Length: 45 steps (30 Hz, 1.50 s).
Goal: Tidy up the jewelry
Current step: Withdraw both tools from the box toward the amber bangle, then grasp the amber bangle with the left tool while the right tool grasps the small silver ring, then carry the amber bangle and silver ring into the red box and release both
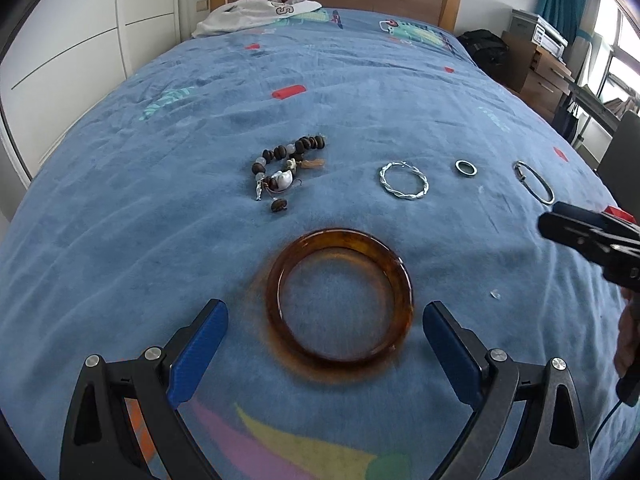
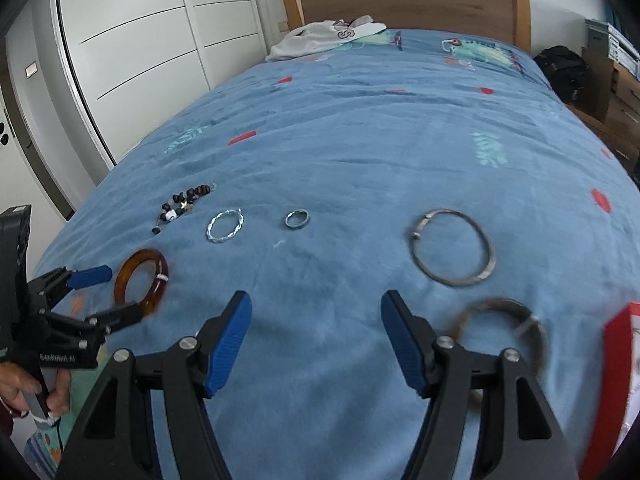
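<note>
The blue bedspread [image 1: 360, 92] is the biggest hazard here: it is soft and rumpled, so anything pressed from above could sink into the pile or skid instead of lifting. On it lies the amber bangle [image 1: 340, 296], flat, just ahead of the left gripper [image 1: 325, 322], whose blue pads stand wide apart on either side of it, holding nothing; if they close at this height they may pinch only the near rim, and I judge the smooth, rigid ring could squirt out sideways. The right gripper [image 2: 316, 320] is likewise spread and empty, over bare cloth, with the thin metal bangle [image 2: 452, 250] ahead to its right and a dull ring-shaped piece [image 2: 500, 320] just beside its right finger (blurred, so I cannot say what it is); a careless sweep could knock either. Farther up the bed, the beaded bracelet [image 1: 286, 168] is a loose tangle that might snag or trail, the twisted silver bangle [image 1: 404, 181] is thin, and the small ring [image 1: 466, 168] is likeliest to vanish in a fold.
</note>
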Tool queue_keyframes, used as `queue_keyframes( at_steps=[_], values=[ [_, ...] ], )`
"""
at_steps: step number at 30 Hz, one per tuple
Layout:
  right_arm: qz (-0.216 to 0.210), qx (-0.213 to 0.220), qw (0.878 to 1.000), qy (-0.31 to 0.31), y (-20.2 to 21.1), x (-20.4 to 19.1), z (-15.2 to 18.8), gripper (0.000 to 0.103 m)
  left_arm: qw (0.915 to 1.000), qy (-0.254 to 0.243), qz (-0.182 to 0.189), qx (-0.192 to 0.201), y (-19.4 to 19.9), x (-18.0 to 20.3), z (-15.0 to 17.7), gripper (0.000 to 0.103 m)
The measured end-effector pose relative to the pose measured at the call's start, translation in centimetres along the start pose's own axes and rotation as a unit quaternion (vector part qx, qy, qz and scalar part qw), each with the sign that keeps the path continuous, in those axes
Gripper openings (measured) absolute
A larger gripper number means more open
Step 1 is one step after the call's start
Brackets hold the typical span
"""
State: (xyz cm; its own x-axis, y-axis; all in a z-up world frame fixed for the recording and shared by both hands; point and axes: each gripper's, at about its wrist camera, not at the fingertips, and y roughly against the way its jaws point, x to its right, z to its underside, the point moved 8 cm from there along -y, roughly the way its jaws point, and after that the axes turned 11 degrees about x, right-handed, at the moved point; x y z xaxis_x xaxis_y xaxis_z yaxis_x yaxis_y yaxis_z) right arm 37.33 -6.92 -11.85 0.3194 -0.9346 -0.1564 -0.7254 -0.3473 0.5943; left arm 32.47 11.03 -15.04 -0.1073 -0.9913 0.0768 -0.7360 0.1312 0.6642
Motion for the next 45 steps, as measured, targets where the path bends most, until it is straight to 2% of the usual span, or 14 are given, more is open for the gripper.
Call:
queue_keyframes(
  at_steps=[3, 5, 9, 15, 18, 21, 23, 27, 32, 36, 40, 45],
  values=[
    [0.0, -0.002, 1.0, 0.001, -1.8, -0.2, 0.3, 0.063, 1.0, 0.002, 0.002, 0.002, -0.9, -0.1, 0.2, 0.091],
    [0.0, 0.0, 1.0, 0.0, -2.7, -0.3, 0.3, 0.057, 1.0, 0.003, 0.004, 0.008, -1.2, -0.2, 0.3, 0.088],
    [-0.007, 0.008, 1.0, -0.004, -4.5, -0.3, -0.4, 0.053, 0.9997, 0.01, 0.004, 0.022, -1.3, -0.7, 0.2, 0.073],
    [-0.021, 0.009, 1.0, 0.007, -6.8, -1.0, -2.2, 0.049, 0.9992, 0.022, 0.008, 0.032, -1.3, -1.2, -0.3, 0.073],
    [-0.021, 0.002, 1.0, 0.012, -7.9, -1.2, -2.6, 0.042, 0.999, 0.027, 0.012, 0.035, -1.2, -1.3, -0.3, 0.073],
    [-0.013, -0.003, 1.0, 0.017, -8.6, -1.3, -2.6, 0.033, 0.9988, 0.031, 0.013, 0.036, -1.1, -1.4, -0.4, 0.073],
    [-0.007, -0.005, 1.0, 0.016, -8.8, -1.1, -2.5, 0.02, 0.9988, 0.03, 0.012, 0.038, -1.1, -1.3, -0.5, 0.073],
    [-0.005, -0.006, 1.0, 0.021, -8.6, -1.3, -2.6, 0.019, 0.9987, 0.032, 0.01, 0.038, -0.7, -1.3, -0.6, 0.073],
    [-0.018, 0.003, 1.0, 0.016, -6.5, -1.6, -2.9, 0.019, 0.9983, 0.041, 0.009, 0.04, 0.6, -1.4, -1.2, 0.073],
    [-0.021, 0.013, 1.0, 0.011, -2.8, -1.8, -2.7, 0.019, 0.9983, 0.034, 0.011, 0.046, 2.6, -0.5, -1.8, 0.073],
    [-0.013, 0.026, 1.0, -0.002, 2.2, -0.9, -2.4, 0.019, 0.9982, 0.02, 0.02, 0.053, 4.9, 1.7, -2.5, 0.073],
    [0.018, 0.044, 0.999, -0.016, 9.2, 2.2, -1.9, 0.019, 0.9967, 0.0, 0.053, 0.062, 7.3, 6.4, -3.6, 0.073]
  ],
)
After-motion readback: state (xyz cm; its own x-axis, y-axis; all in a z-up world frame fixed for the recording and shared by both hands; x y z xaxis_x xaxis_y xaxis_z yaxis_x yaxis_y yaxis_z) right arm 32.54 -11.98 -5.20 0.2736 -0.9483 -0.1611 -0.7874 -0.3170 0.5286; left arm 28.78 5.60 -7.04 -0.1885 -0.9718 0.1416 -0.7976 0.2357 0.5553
